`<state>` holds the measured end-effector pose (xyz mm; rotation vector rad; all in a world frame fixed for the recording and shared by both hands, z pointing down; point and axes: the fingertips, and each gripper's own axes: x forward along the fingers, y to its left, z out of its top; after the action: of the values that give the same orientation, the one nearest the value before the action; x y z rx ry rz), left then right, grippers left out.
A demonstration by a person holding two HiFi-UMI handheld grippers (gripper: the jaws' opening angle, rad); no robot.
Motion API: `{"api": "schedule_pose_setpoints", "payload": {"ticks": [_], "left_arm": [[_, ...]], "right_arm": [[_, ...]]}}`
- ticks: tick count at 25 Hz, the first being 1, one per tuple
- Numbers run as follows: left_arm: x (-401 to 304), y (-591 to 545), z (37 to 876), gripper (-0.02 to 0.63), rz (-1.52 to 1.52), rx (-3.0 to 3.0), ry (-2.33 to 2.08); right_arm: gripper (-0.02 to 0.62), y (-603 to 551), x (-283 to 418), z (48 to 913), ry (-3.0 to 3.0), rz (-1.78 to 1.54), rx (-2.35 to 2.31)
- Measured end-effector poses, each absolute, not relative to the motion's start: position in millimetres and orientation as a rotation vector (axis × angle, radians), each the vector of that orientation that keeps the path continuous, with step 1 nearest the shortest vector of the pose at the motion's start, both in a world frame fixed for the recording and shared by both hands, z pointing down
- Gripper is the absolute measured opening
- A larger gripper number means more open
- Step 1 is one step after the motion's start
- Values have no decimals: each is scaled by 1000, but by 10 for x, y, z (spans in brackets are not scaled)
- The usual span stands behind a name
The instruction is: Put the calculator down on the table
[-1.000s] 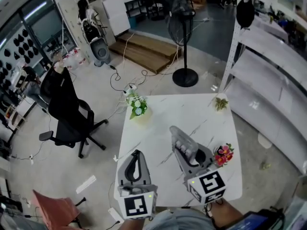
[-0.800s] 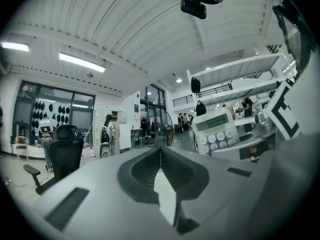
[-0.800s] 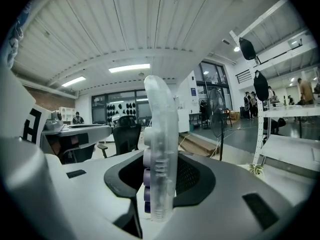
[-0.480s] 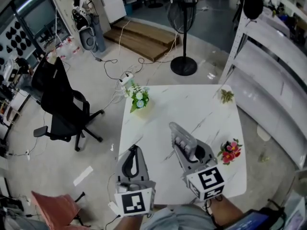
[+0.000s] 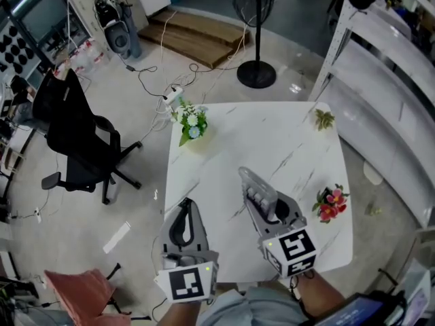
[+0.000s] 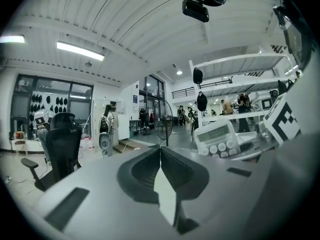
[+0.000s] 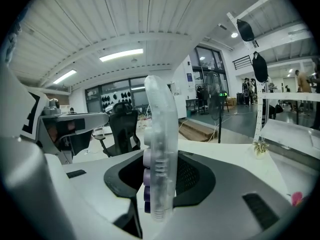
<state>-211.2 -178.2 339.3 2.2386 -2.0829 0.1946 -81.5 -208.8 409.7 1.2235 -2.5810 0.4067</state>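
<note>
Right tool (image 5: 275, 216): jaws clamped on the calculator (image 5: 255, 192), which stands edge-on between the pads and reaches well beyond them over the near half of the tabletop (image 5: 285, 141). Against the two earlier head views, this tool and its load sit a little lower and closer to the person. The grip is unchanged, and the calculator looks to be held clear of the surface. Judgement: the lowering is under way, the release is not yet made, and the space below the calculator is unobstructed. Left tool (image 5: 187, 209): jaws fully together with nothing between them, also slightly lower than before, at the near left edge and taking no part. The calculator is a slim slab with a pale, partly see-through plastic casing, a grey display and rows of round raised keys, some of them purple from the side. It is hard and smooth, so it may slide once it is freed. The tabletop is square, white and glossy with grey marble veining. A red flower pot (image 5: 331, 202) stands near the right edge, a white flower bunch (image 5: 190, 121) at the far left corner and a small plant (image 5: 324, 119) at the far right corner. All three are well apart from the calculator. Beyond the tabletop are a black office chair (image 5: 71, 131) and a standing fan (image 5: 256, 73).
</note>
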Motion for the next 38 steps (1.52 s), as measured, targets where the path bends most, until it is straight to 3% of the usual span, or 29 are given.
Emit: {"api": "schedule_pose_setpoints", "payload": {"ticks": [38], "left_arm": [[-2353, -2131, 4313, 9, 367, 2145, -1924]], "right_arm": [[149, -2027, -968, 5527, -2309, 802, 1133]]}}
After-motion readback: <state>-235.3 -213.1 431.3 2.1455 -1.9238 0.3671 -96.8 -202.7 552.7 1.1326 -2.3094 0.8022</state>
